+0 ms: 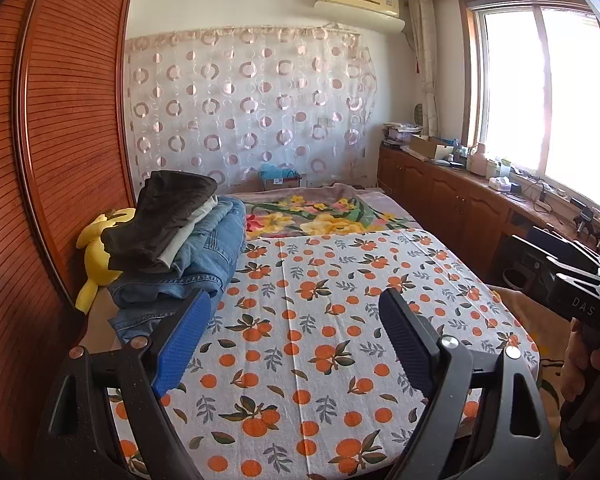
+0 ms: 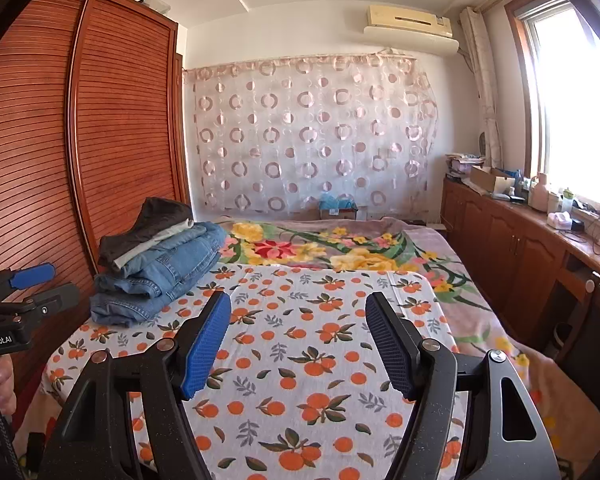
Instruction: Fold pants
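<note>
"GenRobot.AI" is printed on the left gripper (image 1: pixel 296 312) and "DAS" on the right gripper (image 2: pixel 298 320); both hold their ribbed blue pads wide apart, gripping nothing. The stack of pants (image 1: pixel 180 240), soft denim under dark cloth, sits at the left edge of the orange-print sheet (image 1: pixel 320 320).

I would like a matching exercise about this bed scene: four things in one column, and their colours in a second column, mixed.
Things:
1. top garment of the stack
2. jeans
3. plush toy
4. wardrobe

Colours:
A. yellow
B. reddish brown
C. dark brown
D. blue

Pairs: 1-C, 2-D, 3-A, 4-B
</note>
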Demonstrator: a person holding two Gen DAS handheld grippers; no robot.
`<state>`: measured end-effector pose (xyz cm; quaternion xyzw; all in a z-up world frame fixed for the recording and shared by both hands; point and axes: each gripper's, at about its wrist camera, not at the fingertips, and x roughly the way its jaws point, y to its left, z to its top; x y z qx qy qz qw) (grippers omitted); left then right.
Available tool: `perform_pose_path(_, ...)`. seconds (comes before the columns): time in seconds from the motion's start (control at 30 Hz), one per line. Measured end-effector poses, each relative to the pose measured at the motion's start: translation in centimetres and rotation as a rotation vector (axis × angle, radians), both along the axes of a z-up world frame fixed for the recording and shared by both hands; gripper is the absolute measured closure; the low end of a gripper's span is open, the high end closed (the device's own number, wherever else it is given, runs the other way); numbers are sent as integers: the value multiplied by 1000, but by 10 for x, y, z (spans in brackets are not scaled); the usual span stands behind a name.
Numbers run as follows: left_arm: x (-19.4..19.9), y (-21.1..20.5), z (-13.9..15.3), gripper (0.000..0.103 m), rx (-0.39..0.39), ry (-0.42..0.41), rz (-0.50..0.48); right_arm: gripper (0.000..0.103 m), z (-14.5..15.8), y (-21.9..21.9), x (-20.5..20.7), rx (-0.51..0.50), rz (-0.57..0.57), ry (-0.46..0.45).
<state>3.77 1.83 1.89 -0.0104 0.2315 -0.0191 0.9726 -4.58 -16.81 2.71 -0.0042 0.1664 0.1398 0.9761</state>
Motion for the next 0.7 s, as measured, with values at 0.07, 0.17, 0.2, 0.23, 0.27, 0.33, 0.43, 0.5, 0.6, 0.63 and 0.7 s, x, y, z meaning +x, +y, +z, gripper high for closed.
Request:
perform_pose_path(0.07, 0, 0, 0, 17, 0, 0, 1, 31, 0, -1, 0, 2, 2, 2)
perform_pose_path(0.17, 0, 0, 0, 17, 0, 0, 0, 31, 1, -2, 2, 3, 4, 4)
perform_pose_path(0.2, 0, 0, -1, 17, -1, 0, 1, 31, 1, -2, 2, 4, 4, 4)
perform_pose_path(0.23, 0, 0, 0, 17, 0, 1, 1, 31, 1, -2, 2, 3, 4, 3)
perform_pose_path(0.27, 0, 0, -1, 17, 0, 1, 0, 31, 2, -2, 3, 4, 5, 4)
perform_pose_path(0.33, 0, 0, 0, 17, 0, 0, 1, 31, -1, -3, 1, 5, 6, 4)
perform_pose_path(0.43, 0, 0, -1, 17, -1, 0, 1, 31, -1, -3, 1, 4, 6, 3)
perform_pose_path(0.5, 0, 0, -1, 17, -1, -1, 3, 31, -1, -4, 1, 4, 6, 2)
perform_pose_path(0.6, 0, 0, -1, 17, 0, 0, 2, 31, -2, -4, 1, 4, 8, 2)
perform_pose_path(0.63, 1, 0, -1, 17, 0, -2, 3, 31, -2, -4, 1, 5, 8, 2)
perform_pose_path(0.7, 0, 0, -1, 17, -2, -1, 3, 31, -2, -4, 1, 4, 9, 4)
